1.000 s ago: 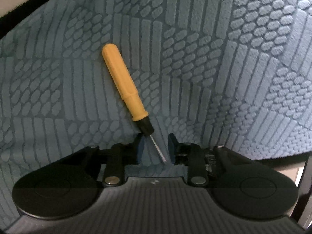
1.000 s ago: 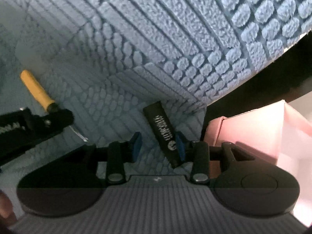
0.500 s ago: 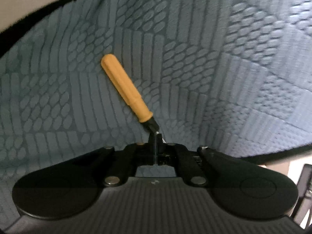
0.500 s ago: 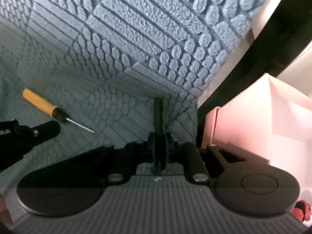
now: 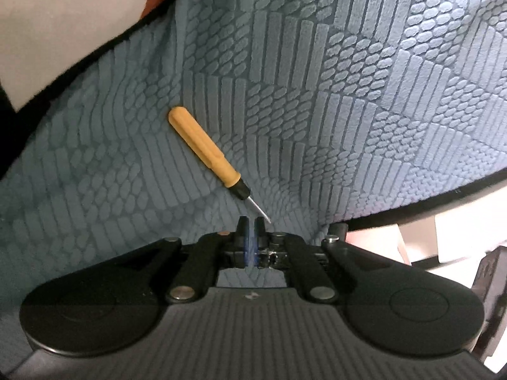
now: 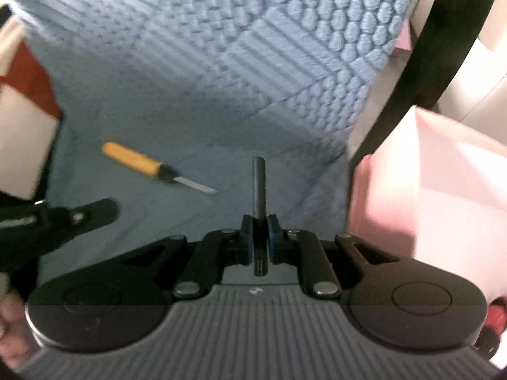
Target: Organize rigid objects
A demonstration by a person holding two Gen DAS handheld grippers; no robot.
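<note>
My right gripper (image 6: 259,224) is clamped on a slim black bar (image 6: 259,186), which stands out past the jaws above the blue mat (image 6: 221,63). My left gripper (image 5: 252,226) is closed on nothing; the screwdriver (image 5: 206,152) lies loose on the mat toward its left edge, its tip just beside the pads. Step in hand, I judge: carrying the bar off, probably to the pink box (image 6: 427,174) off the mat's right edge. The screwdriver needs a fresh grasp, jaws reopened first.
</note>
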